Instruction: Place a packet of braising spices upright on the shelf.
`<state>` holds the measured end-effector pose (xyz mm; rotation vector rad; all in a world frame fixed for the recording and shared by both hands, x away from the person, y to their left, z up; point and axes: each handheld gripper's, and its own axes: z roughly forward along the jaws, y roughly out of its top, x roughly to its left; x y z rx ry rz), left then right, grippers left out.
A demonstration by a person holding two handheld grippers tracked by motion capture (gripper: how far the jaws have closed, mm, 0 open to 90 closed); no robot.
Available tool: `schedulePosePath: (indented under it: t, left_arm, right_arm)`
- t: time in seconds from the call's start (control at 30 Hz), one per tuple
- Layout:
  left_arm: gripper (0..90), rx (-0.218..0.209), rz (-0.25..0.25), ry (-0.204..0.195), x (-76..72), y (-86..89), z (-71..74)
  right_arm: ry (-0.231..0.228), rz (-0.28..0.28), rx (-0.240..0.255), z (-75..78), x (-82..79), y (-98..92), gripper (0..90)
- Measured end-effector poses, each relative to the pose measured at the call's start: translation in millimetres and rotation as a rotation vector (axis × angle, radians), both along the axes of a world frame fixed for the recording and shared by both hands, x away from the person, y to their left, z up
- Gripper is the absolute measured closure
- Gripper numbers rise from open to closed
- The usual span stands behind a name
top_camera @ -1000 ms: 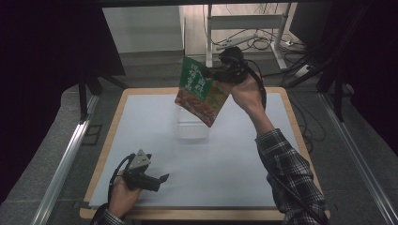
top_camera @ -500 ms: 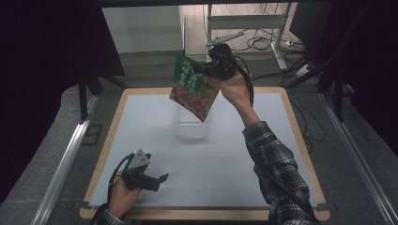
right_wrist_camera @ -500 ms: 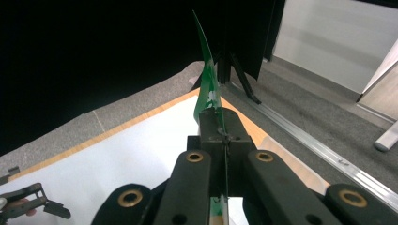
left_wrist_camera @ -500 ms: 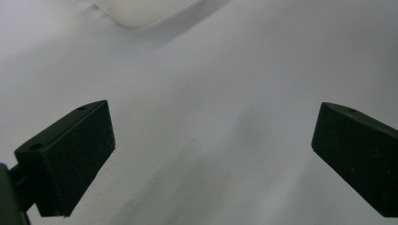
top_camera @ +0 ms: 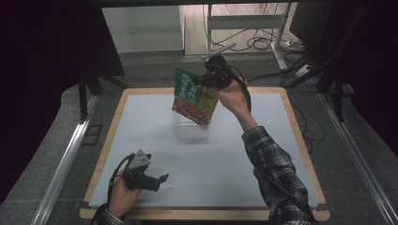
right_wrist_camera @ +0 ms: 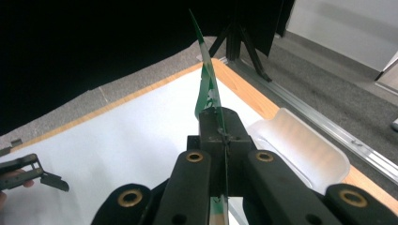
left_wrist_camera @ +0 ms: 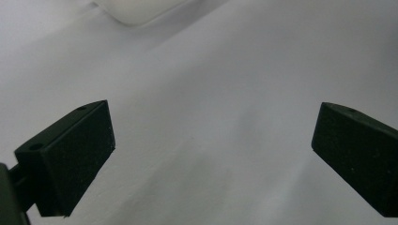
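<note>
Green food pouch (top_camera: 191, 96) hangs tilted in the air over the far middle of the table (top_camera: 281, 140), directly above a clear plastic tray (top_camera: 190, 131); seen edge-on in the right gripper view (right_wrist_camera: 206, 89). Right gripper (top_camera: 206, 80) pinches the pouch's top edge, jaws pressed together on it. Left gripper (top_camera: 157, 180) rests at the near left on the white sheet, jaws spread wide, nothing between them; tray corner at far left in its view (left_wrist_camera: 141, 9).

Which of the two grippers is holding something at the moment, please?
The right gripper, raised over the clear container, is clamped on the green food packet. The left gripper rests low on the table with jaws apart and empty.
</note>
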<state>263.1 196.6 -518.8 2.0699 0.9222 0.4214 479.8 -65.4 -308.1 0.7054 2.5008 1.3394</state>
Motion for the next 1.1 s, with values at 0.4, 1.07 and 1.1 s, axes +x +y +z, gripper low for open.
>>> schedulePosePath:
  t: [0.4,1.07,1.1]
  left_arm:
    - [0.0,0.006,-0.002,0.001,0.0,0.1,0.3]
    - [0.0,0.007,0.002,0.005,0.0,-0.1,0.3]
    - [0.0,0.007,0.003,0.005,-0.1,-0.2,0.3]
  right_arm:
    - [0.047,-0.013,-0.054,-23.2,11.9,12.1,89.2]
    - [0.031,-0.022,-0.066,-42.8,21.5,19.3,79.2]
    - [0.028,-0.025,-0.065,-42.2,21.1,19.1,76.8]
